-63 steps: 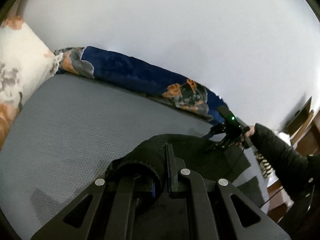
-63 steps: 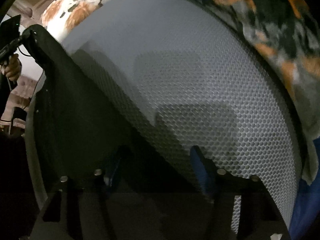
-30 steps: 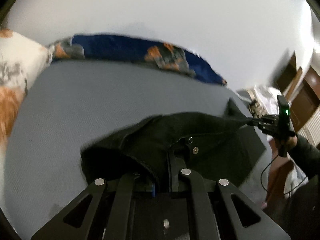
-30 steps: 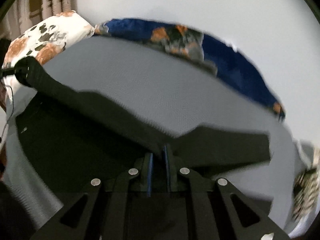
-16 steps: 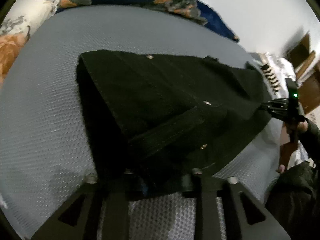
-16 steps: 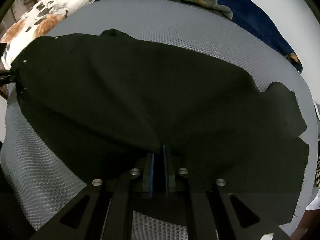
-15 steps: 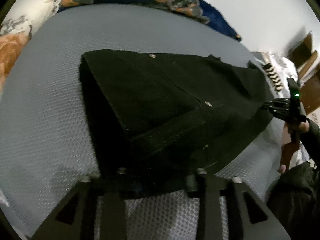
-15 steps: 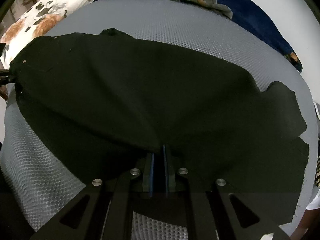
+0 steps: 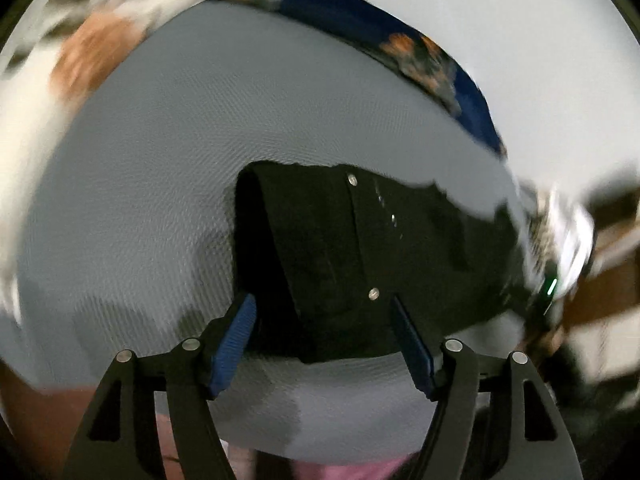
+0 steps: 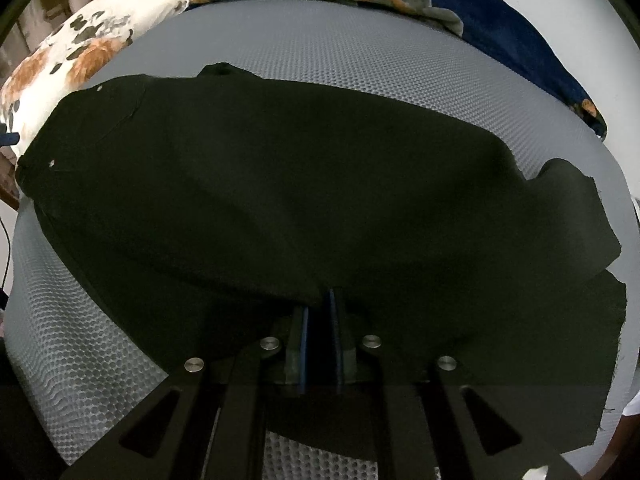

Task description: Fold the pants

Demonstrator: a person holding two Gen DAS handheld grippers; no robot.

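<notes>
Black pants (image 10: pixel 280 184) lie spread flat on the grey bed (image 10: pixel 360 60).

The left gripper (image 9: pixel 324 312) has just been opening; its 2 blue pads (image 9: pixel 234 340) stand wide apart, with the waist end of the pants between them but not pressed. The right gripper (image 10: pixel 319 316) is nearly pressed together and pinches a fold of the pants at the near edge. A flowered pillow (image 10: pixel 76 56) and a blue blanket (image 10: pixel 480 12) lie at the far side of the bed.
</notes>
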